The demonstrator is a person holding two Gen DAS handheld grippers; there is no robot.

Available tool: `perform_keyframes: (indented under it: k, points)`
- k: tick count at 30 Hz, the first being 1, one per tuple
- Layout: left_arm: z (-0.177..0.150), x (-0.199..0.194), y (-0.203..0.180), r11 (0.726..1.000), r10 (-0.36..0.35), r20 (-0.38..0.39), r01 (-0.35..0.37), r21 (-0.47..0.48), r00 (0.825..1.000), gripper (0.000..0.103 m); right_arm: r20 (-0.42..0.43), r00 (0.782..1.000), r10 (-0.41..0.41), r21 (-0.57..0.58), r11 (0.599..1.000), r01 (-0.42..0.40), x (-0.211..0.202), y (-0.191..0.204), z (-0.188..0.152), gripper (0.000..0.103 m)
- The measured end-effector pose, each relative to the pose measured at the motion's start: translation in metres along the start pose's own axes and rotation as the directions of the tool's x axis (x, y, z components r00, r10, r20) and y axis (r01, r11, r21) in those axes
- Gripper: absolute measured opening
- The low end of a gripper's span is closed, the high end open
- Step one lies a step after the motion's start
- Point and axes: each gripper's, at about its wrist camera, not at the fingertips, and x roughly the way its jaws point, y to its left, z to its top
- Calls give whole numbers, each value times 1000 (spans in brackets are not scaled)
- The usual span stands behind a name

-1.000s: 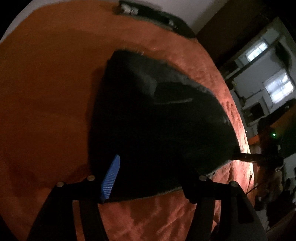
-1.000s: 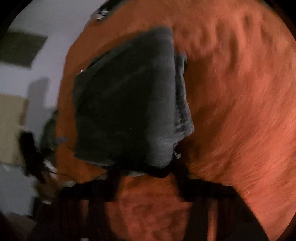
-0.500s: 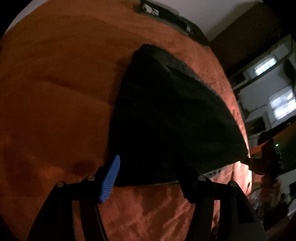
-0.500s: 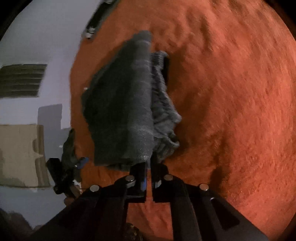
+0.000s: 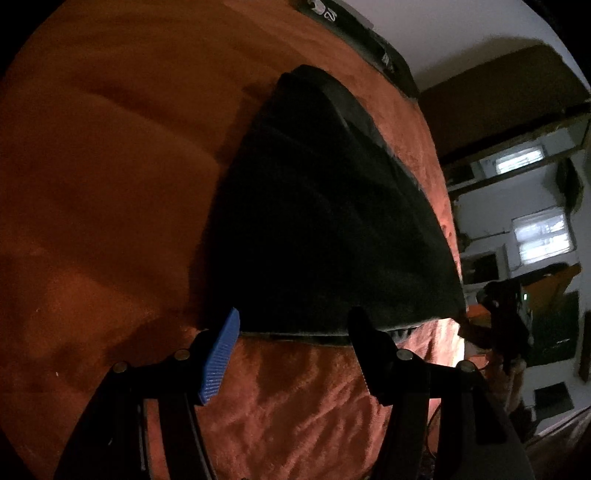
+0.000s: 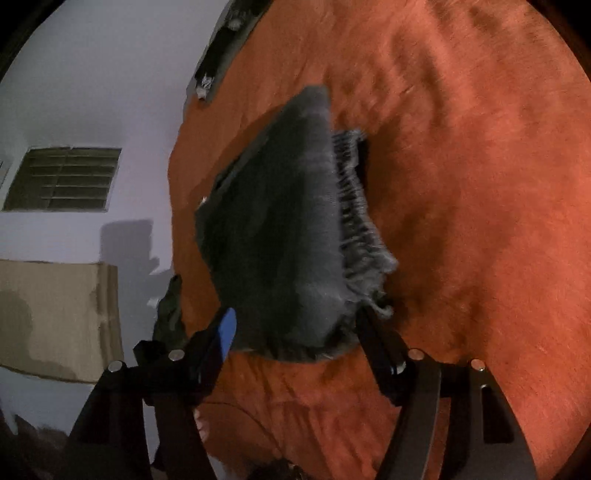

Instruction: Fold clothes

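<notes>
A dark grey folded garment (image 5: pixel 325 221) lies on the orange-red blanket (image 5: pixel 110 184). In the right wrist view the garment (image 6: pixel 280 236) shows a ribbed band (image 6: pixel 358 229) along its right edge. My left gripper (image 5: pixel 293 332) is open, its fingers straddling the garment's near edge without holding it. My right gripper (image 6: pixel 295 332) is open too, its fingers either side of the garment's near end.
A dark strip of items (image 5: pixel 354 26) lies along the blanket's far edge by the white wall. A cardboard box (image 6: pixel 55 317) and a vent (image 6: pixel 62 177) are left of the bed. Shelves and windows (image 5: pixel 539 236) are at the right.
My right gripper was shut on the garment's near edge half a second ago and has opened, letting it drop onto the blanket. The left gripper drew back slightly, still open.
</notes>
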Motion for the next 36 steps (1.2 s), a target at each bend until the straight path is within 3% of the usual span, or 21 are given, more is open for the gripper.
perform_keyframes:
  k: [1, 4, 5, 8, 11, 13, 15, 18, 20, 22, 24, 26, 27, 30, 32, 33, 34, 36]
  points:
    - [0, 5, -1, 1000, 7, -5, -7, 6, 1000, 63, -14, 999, -43, -7, 999, 43, 11, 2, 3, 39]
    - [-7, 14, 5, 1000, -5, -17, 5, -12, 1000, 63, 4, 992, -129, -51, 990, 129, 12, 9, 4, 27]
    - [-11, 13, 9, 999, -23, -23, 22, -37, 999, 63, 14, 991, -134, -64, 989, 134, 10, 13, 2, 21]
    - [-17, 7, 18, 996, -34, -24, 32, -81, 999, 63, 53, 995, -79, -124, 989, 85, -14, 41, -13, 18]
    - [-16, -1, 20, 996, -10, -5, 10, -85, 1000, 63, 88, 987, -134, -174, 974, 147, -22, 44, -29, 18]
    - [-13, -5, 19, 997, 8, 8, -7, -79, 1000, 63, 56, 982, -183, -107, 976, 188, -6, 8, -22, 18]
    - [-8, -5, 12, 998, 16, 13, -15, -66, 1000, 63, 29, 988, -152, -60, 986, 153, 5, -16, -17, 22]
    - [1, -2, -12, 999, 31, 15, -31, 14, 999, 63, 17, 992, -123, -31, 992, 124, 6, -32, -15, 48]
    - [5, 1, -37, 993, 56, 24, -58, 104, 998, 63, 53, 987, -154, -48, 987, 156, -8, -24, -17, 51]
    - [9, 8, -62, 980, 76, 33, -81, 184, 997, 63, 158, 958, -238, -93, 963, 254, -34, -3, -19, 51]
    - [13, 17, -86, 963, 88, 37, -95, 253, 995, 63, 284, 915, -285, -169, 925, 341, -57, 25, -21, 51]
    - [13, 24, -103, 946, 81, 29, -86, 313, 996, 63, 405, 860, -311, -235, 874, 426, -78, 54, -22, 51]
    - [22, 30, -119, 929, 76, 27, -80, 362, 997, 63, 439, 847, -301, -285, 847, 449, -76, 70, -22, 51]
    - [46, 47, -169, 864, 62, 20, -63, 500, 998, 64, 435, 840, -324, -422, 751, 508, -21, 113, -19, 50]
    - [65, 58, -190, 825, 109, 103, -148, 545, 989, 67, 422, 815, -398, -444, 692, 568, 15, 111, -10, 41]
    - [78, 68, -192, 817, 169, 147, -222, 532, 975, 70, 403, 795, -455, -430, 672, 603, 31, 98, -8, 37]
    - [91, 78, -194, 805, 227, 189, -294, 516, 955, 70, 371, 773, -514, -390, 669, 632, 49, 81, 1, 34]
    - [115, 103, -172, 824, 329, 176, -373, 427, 928, 70, 351, 775, -526, -324, 708, 628, 62, 61, 11, 35]
